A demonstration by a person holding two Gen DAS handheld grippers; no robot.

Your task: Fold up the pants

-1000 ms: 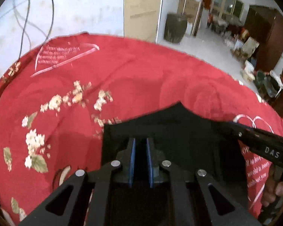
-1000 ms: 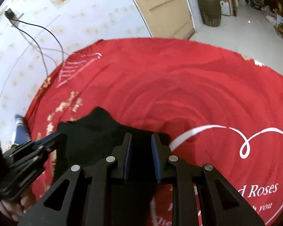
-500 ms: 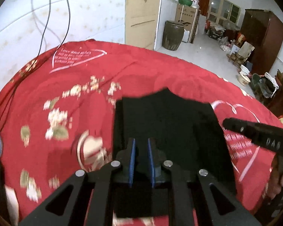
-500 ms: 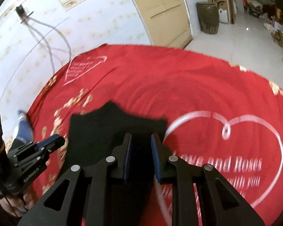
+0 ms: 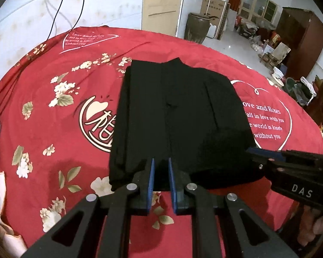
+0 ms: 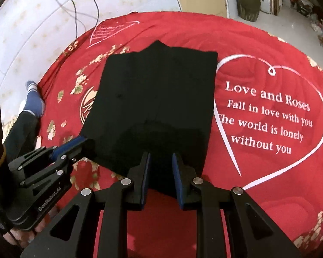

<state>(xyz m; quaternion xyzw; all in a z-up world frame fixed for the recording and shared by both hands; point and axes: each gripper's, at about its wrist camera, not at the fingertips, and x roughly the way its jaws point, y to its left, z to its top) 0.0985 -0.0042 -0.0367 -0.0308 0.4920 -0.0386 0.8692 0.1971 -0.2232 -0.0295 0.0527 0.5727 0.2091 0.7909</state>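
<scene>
The folded black fabric pants (image 5: pixel 178 120) lie as a flat rectangle at the centre of both wrist views. The fold looks finished, or nearly. The left gripper (image 5: pixel 160 167) and right gripper (image 6: pixel 160 161) hover at its near edge, blue-padded jaws slightly parted, grasping nothing. Next would be checking and smoothing the edges. Beneath is a red printed bedspread (image 6: pixel 269 49); upper left a white wall with cables (image 5: pixel 60 6), upper right a cluttered room with a brown jar (image 5: pixel 197 26).
</scene>
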